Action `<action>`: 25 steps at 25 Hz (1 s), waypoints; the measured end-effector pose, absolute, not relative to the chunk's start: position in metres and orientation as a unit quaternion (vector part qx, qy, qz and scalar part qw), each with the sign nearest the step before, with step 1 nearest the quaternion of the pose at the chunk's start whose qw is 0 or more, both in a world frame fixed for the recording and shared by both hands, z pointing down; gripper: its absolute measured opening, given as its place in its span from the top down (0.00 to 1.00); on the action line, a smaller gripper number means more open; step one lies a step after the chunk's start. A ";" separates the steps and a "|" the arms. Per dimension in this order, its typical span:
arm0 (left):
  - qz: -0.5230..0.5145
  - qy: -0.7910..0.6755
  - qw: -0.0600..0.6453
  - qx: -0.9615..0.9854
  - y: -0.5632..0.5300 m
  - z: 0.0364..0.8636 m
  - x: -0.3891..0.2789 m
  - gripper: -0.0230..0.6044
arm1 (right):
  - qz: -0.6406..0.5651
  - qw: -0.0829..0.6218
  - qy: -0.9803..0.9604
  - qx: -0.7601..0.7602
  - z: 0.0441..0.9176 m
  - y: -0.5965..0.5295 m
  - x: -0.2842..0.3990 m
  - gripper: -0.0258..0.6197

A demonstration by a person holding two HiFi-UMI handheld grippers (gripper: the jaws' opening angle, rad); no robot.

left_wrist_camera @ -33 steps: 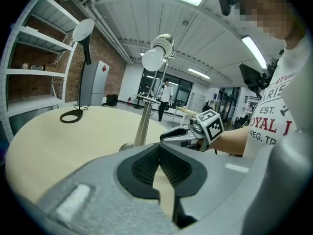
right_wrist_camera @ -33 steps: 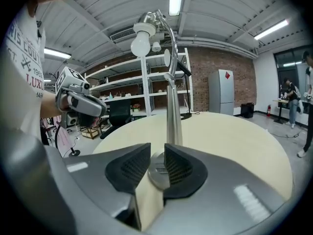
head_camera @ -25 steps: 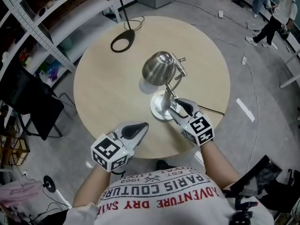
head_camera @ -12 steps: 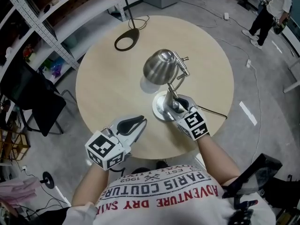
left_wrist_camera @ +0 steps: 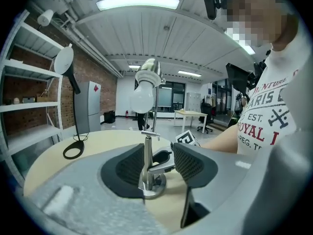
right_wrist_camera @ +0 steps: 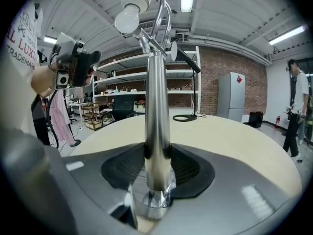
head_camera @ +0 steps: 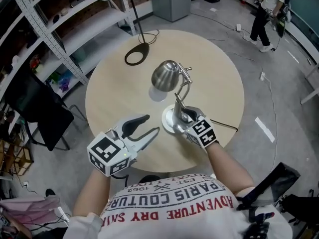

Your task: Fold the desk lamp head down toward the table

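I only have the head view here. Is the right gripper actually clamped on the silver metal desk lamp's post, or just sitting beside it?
Observer: Clamped. In the right gripper view, both pads of the right gripper press the silver lamp post just above its round metal base.
Operator: And the other gripper?
Observer: The left gripper is opening, with nothing between its pads. The post stands beyond them.
Operator: Is a bulb fitted? I only see the top of the shade.
Observer: Yes. The left gripper view shows a white round bulb under the silver shade.
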State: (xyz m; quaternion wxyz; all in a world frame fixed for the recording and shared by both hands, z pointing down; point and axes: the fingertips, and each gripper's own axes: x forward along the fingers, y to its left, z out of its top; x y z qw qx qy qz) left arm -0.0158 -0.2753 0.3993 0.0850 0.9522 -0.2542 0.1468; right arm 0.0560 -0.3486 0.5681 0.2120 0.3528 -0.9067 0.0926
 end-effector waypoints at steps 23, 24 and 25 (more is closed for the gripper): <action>0.093 -0.244 0.001 0.965 -0.347 0.277 0.025 0.52 | 0.092 0.207 -0.915 0.333 0.574 -0.358 0.051 0.70; 0.094 -0.240 0.003 0.966 -0.347 0.277 0.026 0.52 | 0.092 0.207 -0.915 0.333 0.574 -0.359 0.050 0.70; 0.094 -0.238 0.005 0.967 -0.348 0.277 0.027 0.52 | 0.092 0.207 -0.916 0.332 0.574 -0.359 0.050 0.70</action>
